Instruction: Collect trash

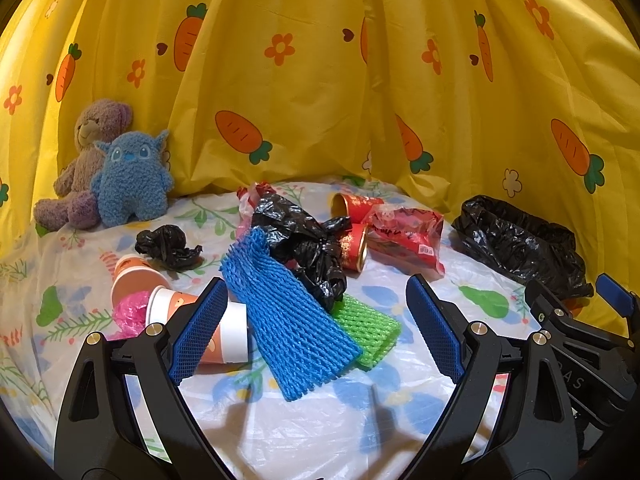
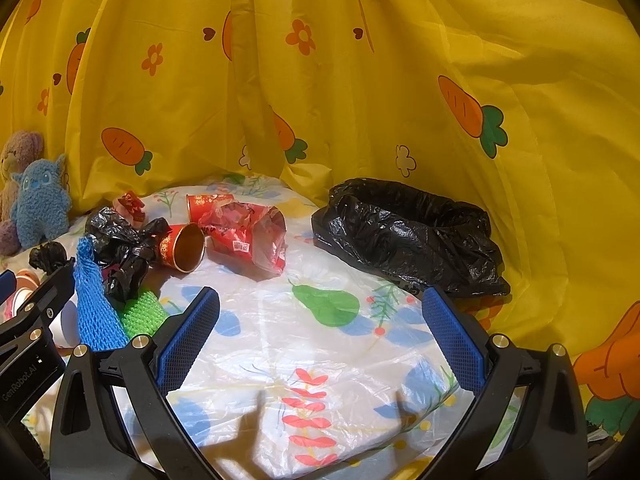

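Note:
Trash lies scattered on a floral plastic-covered table point(image 1: 304, 432). A blue foam net point(image 1: 288, 316) lies over a green foam net point(image 1: 366, 330), with a crumpled black bag point(image 1: 308, 248) behind them. My left gripper point(image 1: 316, 330) is open, low over the table, with the blue net between its fingers but untouched. Orange paper cups point(image 1: 136, 276) and pink plastic point(image 1: 130, 312) lie at left. Red cups point(image 2: 182, 250) and a red wrapper point(image 2: 248, 232) lie farther back. An open black trash bag point(image 2: 408, 236) sits at right. My right gripper point(image 2: 320, 340) is open over bare table.
Two plush toys, one blue point(image 1: 132, 180) and one brown point(image 1: 86, 160), sit at the back left. A small black plastic wad point(image 1: 166, 246) lies near them. A yellow carrot-print curtain point(image 1: 320, 80) encloses the table behind and on the right.

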Demonstrator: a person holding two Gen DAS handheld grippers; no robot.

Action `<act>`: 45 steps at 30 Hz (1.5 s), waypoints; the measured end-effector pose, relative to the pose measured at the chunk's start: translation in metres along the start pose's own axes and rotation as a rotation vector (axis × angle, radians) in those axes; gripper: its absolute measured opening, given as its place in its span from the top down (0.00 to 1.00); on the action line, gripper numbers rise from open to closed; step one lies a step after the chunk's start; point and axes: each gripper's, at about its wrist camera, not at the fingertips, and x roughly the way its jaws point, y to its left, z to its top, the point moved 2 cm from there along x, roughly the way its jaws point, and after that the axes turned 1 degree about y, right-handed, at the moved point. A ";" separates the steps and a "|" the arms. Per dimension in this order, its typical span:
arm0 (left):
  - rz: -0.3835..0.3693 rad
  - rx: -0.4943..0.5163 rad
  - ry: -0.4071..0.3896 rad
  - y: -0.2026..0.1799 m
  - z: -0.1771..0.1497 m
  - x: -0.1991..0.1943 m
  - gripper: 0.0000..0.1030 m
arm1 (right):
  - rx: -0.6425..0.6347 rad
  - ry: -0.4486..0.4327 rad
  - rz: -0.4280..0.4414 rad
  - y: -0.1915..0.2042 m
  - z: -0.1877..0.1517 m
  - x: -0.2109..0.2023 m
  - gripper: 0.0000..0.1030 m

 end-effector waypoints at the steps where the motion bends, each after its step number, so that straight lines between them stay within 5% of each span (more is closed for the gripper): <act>1: 0.003 0.004 -0.004 -0.001 0.000 0.000 0.13 | -0.003 -0.001 0.001 0.000 0.000 0.000 0.05; 18: 0.066 -0.082 -0.008 0.063 -0.006 0.000 0.17 | -0.044 0.048 0.111 0.030 -0.012 0.018 0.11; 26: 0.099 -0.140 -0.004 0.099 -0.007 0.001 0.23 | -0.079 0.077 0.251 0.065 -0.013 0.023 0.13; 29: 0.109 -0.156 0.007 0.108 -0.010 0.003 0.23 | -0.105 0.108 0.288 0.080 -0.017 0.031 0.26; 33: 0.111 -0.154 0.025 0.114 -0.015 0.006 0.29 | -0.119 0.160 0.326 0.093 -0.023 0.044 0.29; 45: -0.050 -0.155 0.141 0.122 -0.023 0.037 0.51 | -0.137 0.172 0.363 0.109 -0.023 0.049 0.30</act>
